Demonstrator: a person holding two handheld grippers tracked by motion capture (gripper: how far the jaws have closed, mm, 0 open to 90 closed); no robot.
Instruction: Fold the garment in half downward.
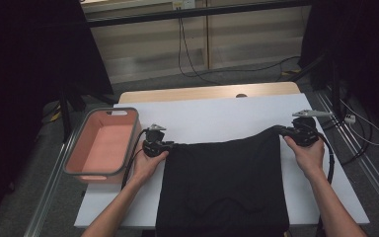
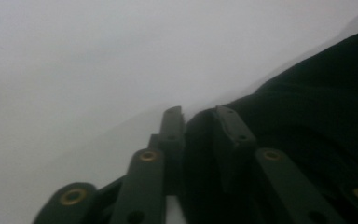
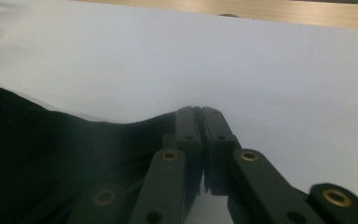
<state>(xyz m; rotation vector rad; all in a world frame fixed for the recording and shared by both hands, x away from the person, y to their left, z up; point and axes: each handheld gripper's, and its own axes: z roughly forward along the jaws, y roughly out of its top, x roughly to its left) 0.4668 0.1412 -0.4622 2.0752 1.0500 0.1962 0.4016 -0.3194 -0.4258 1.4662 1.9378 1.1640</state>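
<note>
Sitting at the left edge of the table, the pink basin [image 1: 103, 143] with its grey rim has nothing visible inside; its pale pink floor is bare. It stands just beside the left gripper [image 1: 159, 144], whose cable curves down along the basin's near corner. A white sheet [image 1: 217, 116] covers most of the wooden table [image 1: 202, 92], and a small dark round spot [image 1: 241, 95] shows on the bare wood at the far edge. Beyond the table, cables trail over the grey floor and dark stands rise at both sides. Nothing lies on the sheet between the cloth and the far edge.

The black cloth [image 1: 224, 185] lies spread flat on the sheet in the middle of the table, reaching to the near edge, with its far edge stretched between the two grippers and sagging slightly in the middle. In the left gripper view the jaws hold a fold of the cloth's far left corner [image 2: 205, 140] between them, pinching it. The right gripper [image 1: 303, 132] has its jaws closed tight on the far right corner, and in the right gripper view the cloth's edge [image 3: 135, 128] runs up into them. The fabric looks plain, dark and matte, with soft wrinkles near the front.
</note>
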